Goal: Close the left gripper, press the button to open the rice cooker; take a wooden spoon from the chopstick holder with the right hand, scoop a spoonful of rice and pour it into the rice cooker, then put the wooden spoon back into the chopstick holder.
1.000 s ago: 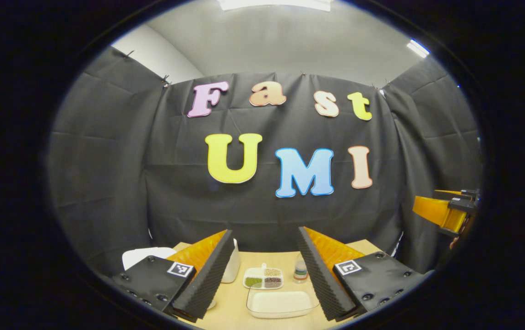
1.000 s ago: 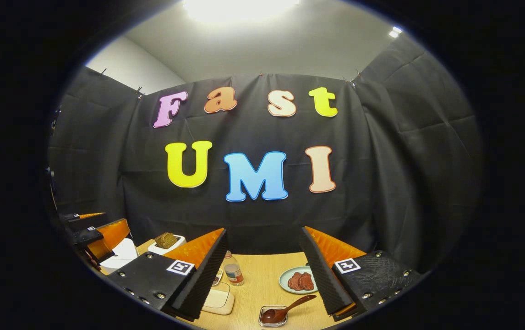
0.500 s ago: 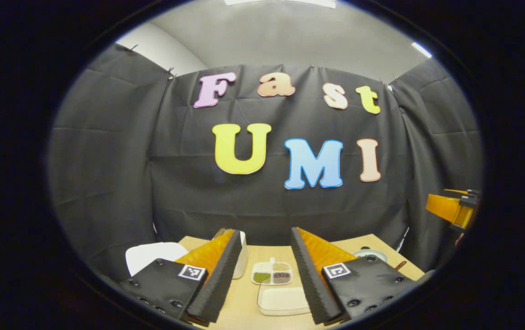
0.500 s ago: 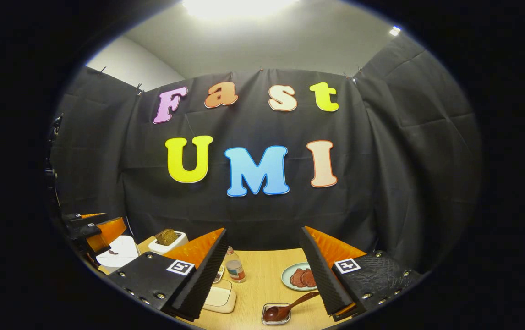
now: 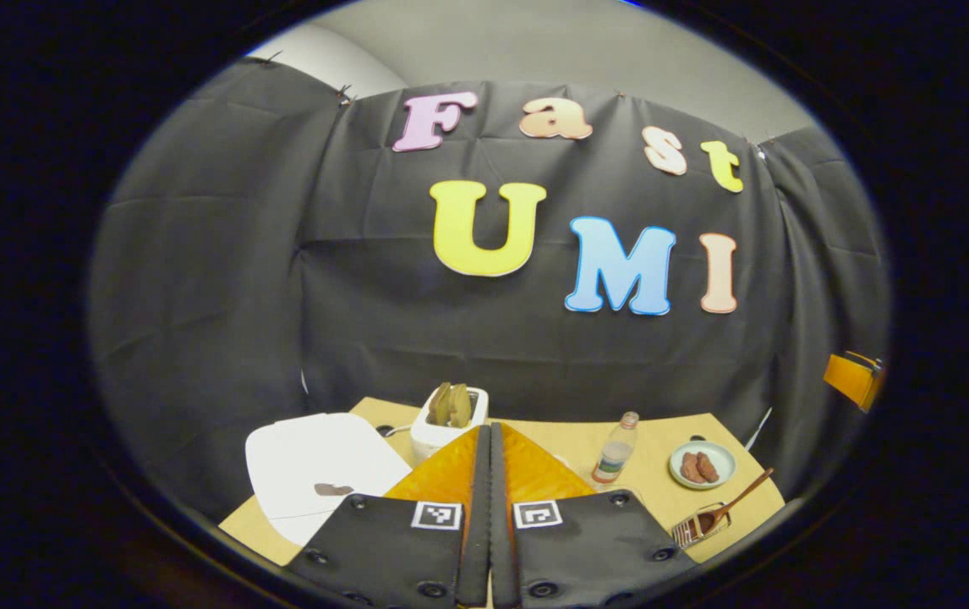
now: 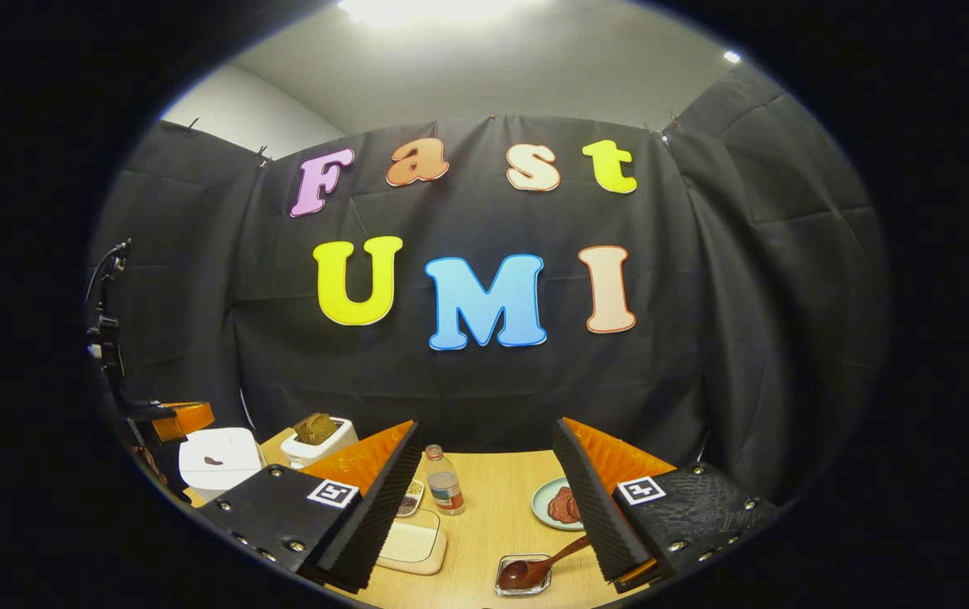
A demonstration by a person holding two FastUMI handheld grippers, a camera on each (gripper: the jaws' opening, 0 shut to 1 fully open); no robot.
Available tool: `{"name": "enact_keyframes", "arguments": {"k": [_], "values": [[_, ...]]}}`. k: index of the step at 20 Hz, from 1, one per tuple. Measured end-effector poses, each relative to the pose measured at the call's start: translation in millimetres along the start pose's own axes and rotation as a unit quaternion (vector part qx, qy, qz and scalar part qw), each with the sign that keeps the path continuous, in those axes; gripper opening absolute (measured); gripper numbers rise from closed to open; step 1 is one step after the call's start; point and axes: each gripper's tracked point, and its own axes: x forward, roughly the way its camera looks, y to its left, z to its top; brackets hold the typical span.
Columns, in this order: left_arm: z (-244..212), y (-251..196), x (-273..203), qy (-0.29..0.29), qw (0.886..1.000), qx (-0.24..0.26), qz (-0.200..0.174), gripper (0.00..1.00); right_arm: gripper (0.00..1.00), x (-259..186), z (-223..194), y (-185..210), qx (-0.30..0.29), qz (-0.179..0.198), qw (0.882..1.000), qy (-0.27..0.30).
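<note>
1. Rice cooker (image 5: 315, 465) comes first on the left of the left gripper view: we see it white, lid down, at the table's (image 5: 670, 427) left end, with a small dark mark on its lid.
2. Next to its right we find a white toaster (image 5: 449, 420) with bread slices standing in it, near the back edge.
3. At the middle bottom we see the left gripper (image 5: 489, 440) clenched, its 2 ridged pads pressed together with nothing between them, held apart from the rice cooker.
4. Further right we note a small bottle (image 5: 615, 448), then a plate (image 5: 702, 465) with brown pieces on it.
5. Nearest the right edge we spot the chopstick holder (image 5: 698, 526), and the wooden spoon (image 5: 738, 499) rests in it, handle slanting up to the right.
6. In the right gripper view we begin at the far left with the other gripper's orange side, just beside the rice cooker (image 6: 218, 458).
7. Moving right we pass the toaster (image 6: 321, 436), a divided dish of grains, the bottle (image 6: 446, 482) and a clear container (image 6: 411, 545) of white rice.
8. We see the right gripper (image 6: 489, 495) released, fingers wide apart and holding nothing, with the wooden spoon (image 6: 539, 567) and chopstick holder (image 6: 523, 577) on the table below its gap.
</note>
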Motion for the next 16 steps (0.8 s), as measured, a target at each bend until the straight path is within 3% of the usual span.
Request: {"name": "enact_keyframes", "arguments": {"k": [8, 12, 16], "values": [[-38.3, 95.6, 26.8, 0.079, 0.994, -0.058, 0.051, 0.09, 0.95, 10.0, -14.5, 9.7, -0.002, 0.008, 1.000, 0.020], [-65.5, 123.1, 39.4, 0.132, 0.985, -0.099, 0.055, 0.09, 0.95, 13.4, -20.5, 13.7, -0.003, 0.012, 0.999, 0.030], [-102.2, 157.5, 47.8, 0.194, 0.971, -0.116, 0.083, 0.08, 0.95, 13.9, -24.2, 14.0, -0.007, 0.012, 0.999, 0.036]]}}
